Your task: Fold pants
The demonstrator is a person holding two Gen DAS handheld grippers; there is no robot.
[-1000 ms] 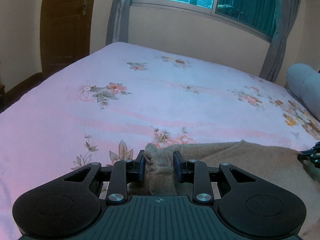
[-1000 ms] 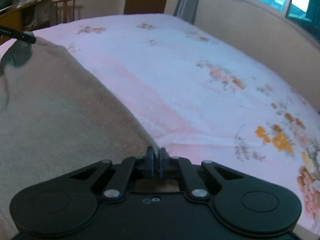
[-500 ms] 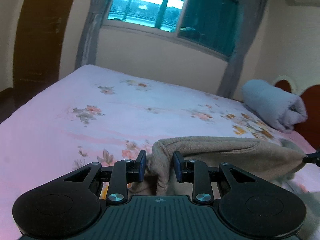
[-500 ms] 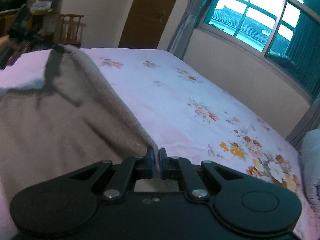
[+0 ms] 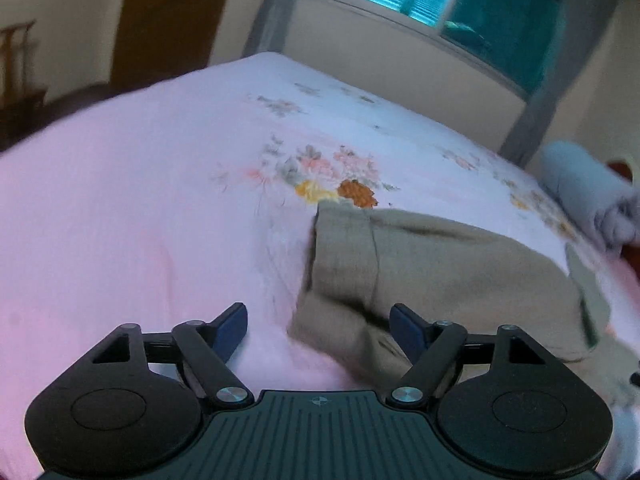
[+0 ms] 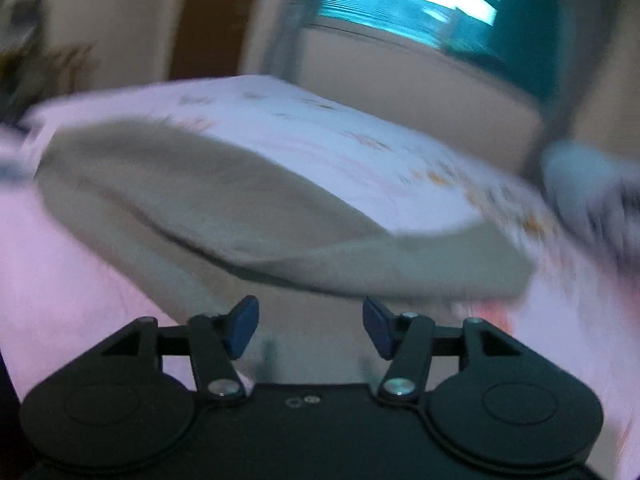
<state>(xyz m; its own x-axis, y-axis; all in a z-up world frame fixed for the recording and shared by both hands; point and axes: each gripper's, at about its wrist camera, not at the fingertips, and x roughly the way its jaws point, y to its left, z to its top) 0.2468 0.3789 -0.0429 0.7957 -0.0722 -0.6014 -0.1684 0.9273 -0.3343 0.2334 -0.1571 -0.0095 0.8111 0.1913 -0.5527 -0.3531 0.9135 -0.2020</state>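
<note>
The tan pants (image 5: 432, 264) lie folded over on the pink floral bed, right of centre in the left wrist view. My left gripper (image 5: 319, 330) is open and empty, its right finger over the near edge of the cloth. In the blurred right wrist view the pants (image 6: 248, 208) stretch across the bed ahead. My right gripper (image 6: 310, 326) is open and empty just above the near part of the cloth.
The bed sheet (image 5: 140, 208) spreads wide to the left. A rolled grey-blue blanket (image 5: 588, 192) lies at the far right by a red headboard. A window, curtains and a brown door (image 5: 168, 28) stand beyond the bed.
Both grippers held the pants lifted before. Now both have opened and let go, and the pants lie folded on the bed. Both cameras have swung quickly.
</note>
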